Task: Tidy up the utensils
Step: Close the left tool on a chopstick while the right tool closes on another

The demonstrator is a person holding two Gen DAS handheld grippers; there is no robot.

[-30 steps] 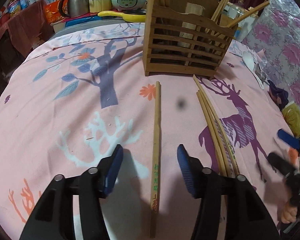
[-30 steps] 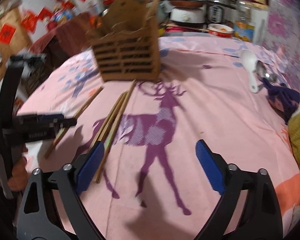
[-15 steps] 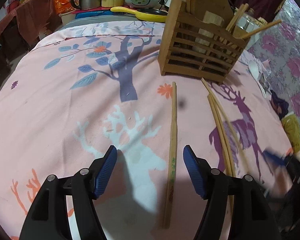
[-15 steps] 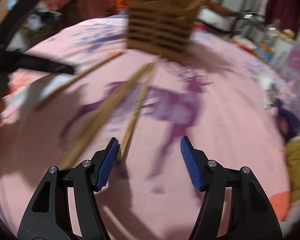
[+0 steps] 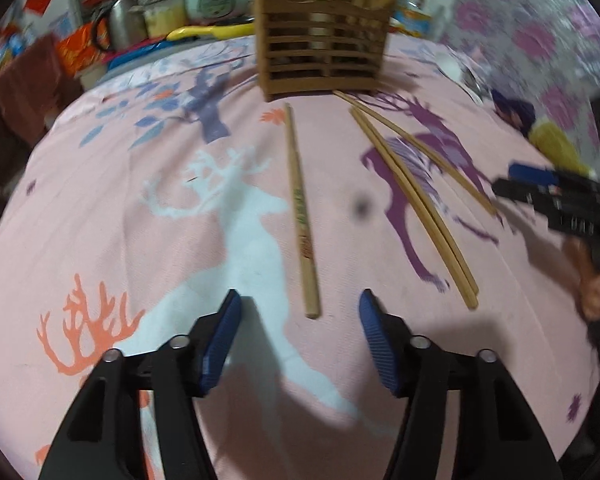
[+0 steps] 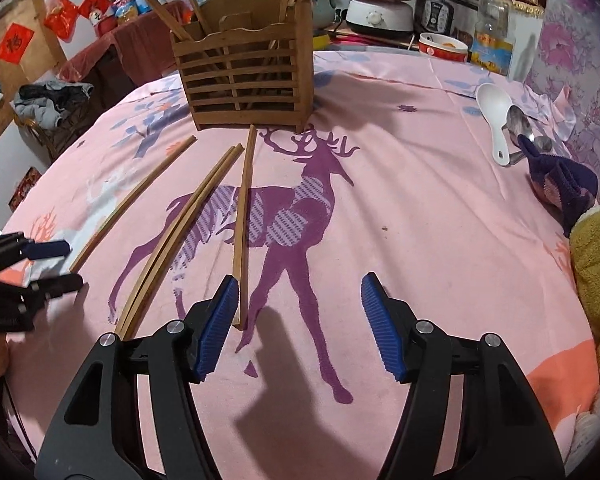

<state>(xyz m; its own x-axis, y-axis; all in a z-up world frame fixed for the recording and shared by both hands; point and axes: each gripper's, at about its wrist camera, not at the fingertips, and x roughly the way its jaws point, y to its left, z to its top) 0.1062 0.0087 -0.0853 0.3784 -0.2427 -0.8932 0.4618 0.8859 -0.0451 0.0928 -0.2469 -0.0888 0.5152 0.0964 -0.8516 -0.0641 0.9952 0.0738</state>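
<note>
Four loose light-wood chopsticks (image 6: 244,216) lie on the pink deer-print surface (image 6: 420,240), at 6 o'clock from the slatted wooden utensil holder (image 6: 246,80). Both the left gripper (image 5: 300,312), jaws just closing, and the right gripper (image 6: 296,300) stand apart, gripping nothing

Matt wood chopsticks (image 6: 242,216) & slatted wood holder (image 6: 244,76) on soft printed pink cloth (image 6: 420,220); white glossy plastic spoon (image 6: 494,116), shiny metal spoon (image 6: 518,122), ribbed blue gripper pads (image 6: 216,324).
</note>
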